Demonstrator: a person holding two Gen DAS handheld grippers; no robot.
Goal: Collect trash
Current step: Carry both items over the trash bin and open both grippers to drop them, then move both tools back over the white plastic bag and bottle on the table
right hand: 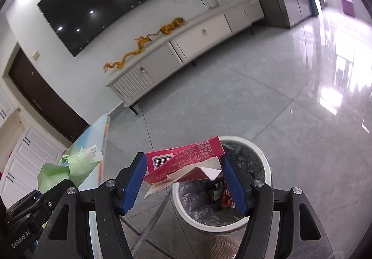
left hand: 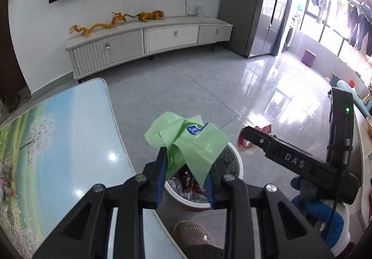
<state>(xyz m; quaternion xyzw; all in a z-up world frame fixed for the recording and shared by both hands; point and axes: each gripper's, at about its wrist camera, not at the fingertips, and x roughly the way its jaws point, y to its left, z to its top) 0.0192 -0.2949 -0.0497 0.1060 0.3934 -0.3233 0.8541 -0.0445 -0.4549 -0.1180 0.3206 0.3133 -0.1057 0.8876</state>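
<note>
Left gripper (left hand: pixel 186 166) is clamping a crumpled green wrapper (left hand: pixel 186 140) directly above the white trash bin (left hand: pixel 239 166). Right gripper (right hand: pixel 183 177) is gripping a torn red carton (right hand: pixel 183 161), sitting at 9 o'clock of the bin's (right hand: pixel 260 152) rim. Bin is lined with a plastic bag and holding wrappers. Table edge (left hand: pixel 69 131) is lying at 9 o'clock of the bin.

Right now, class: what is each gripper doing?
Left gripper: closed on green wrapper.
Right gripper: closed on red carton.

Bin (left hand: pixel 234 161) on floor beside table (left hand: pixel 69 133); wrappers (right hand: pixel 223 194) in bin.
</note>
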